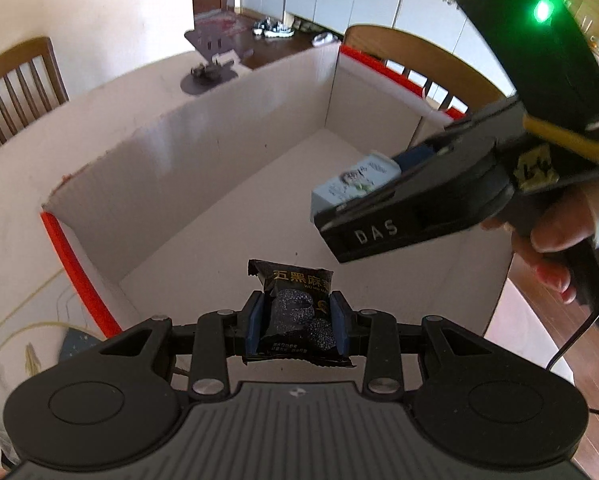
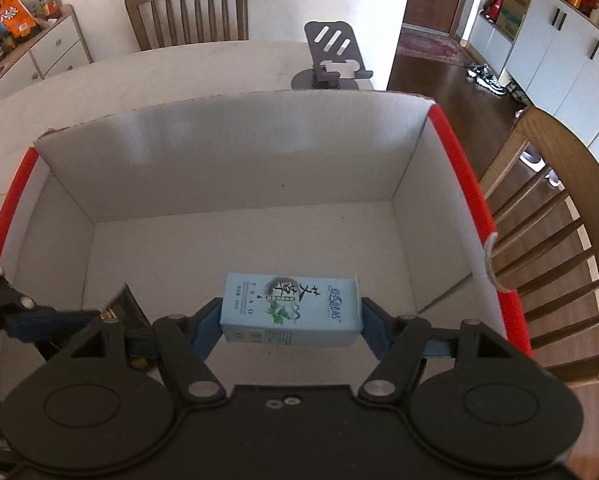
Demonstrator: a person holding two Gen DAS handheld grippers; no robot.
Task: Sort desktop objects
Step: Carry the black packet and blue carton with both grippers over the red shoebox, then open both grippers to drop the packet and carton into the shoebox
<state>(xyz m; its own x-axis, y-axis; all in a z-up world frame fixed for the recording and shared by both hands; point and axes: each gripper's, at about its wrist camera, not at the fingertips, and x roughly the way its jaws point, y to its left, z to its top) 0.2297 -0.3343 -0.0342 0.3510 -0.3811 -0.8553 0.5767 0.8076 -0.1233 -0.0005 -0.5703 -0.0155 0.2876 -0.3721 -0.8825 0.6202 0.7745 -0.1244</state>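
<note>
From the left wrist camera, an open cardboard box (image 1: 227, 184) with white inner walls and red-edged rims sits on the pale worktop (image 1: 111, 92). Its floor is bare and broad, with free room ahead and to the left before the far wall. The left gripper (image 1: 297, 322) hangs over the box's near part, its jaws drawn narrow and clamped on a black snack packet (image 1: 295, 312). The blue pads press both sides of the packet, which stands upright between them, its top poking out beyond the fingertips. To the right, a hand (image 1: 555, 236) carries the right gripper (image 1: 363, 204) above the box, and a light blue carton (image 1: 355, 184) shows between its fingers. The two grippers are near each other but apart.

From the right wrist camera, the box (image 2: 235, 160) fills the view, its back wall ahead and red rims on both sides. The right gripper (image 2: 291, 320) has its jaws set fairly wide and closed on the light blue carton (image 2: 289, 306), which lies crosswise between the blue pads, held above the box floor. At the lower left the left gripper (image 2: 111, 320) reaches in just beside it, with a corner of the black snack packet (image 2: 125, 306) showing. A dark phone stand (image 2: 331, 60) stands on the worktop (image 2: 159, 72) beyond the box.
</note>
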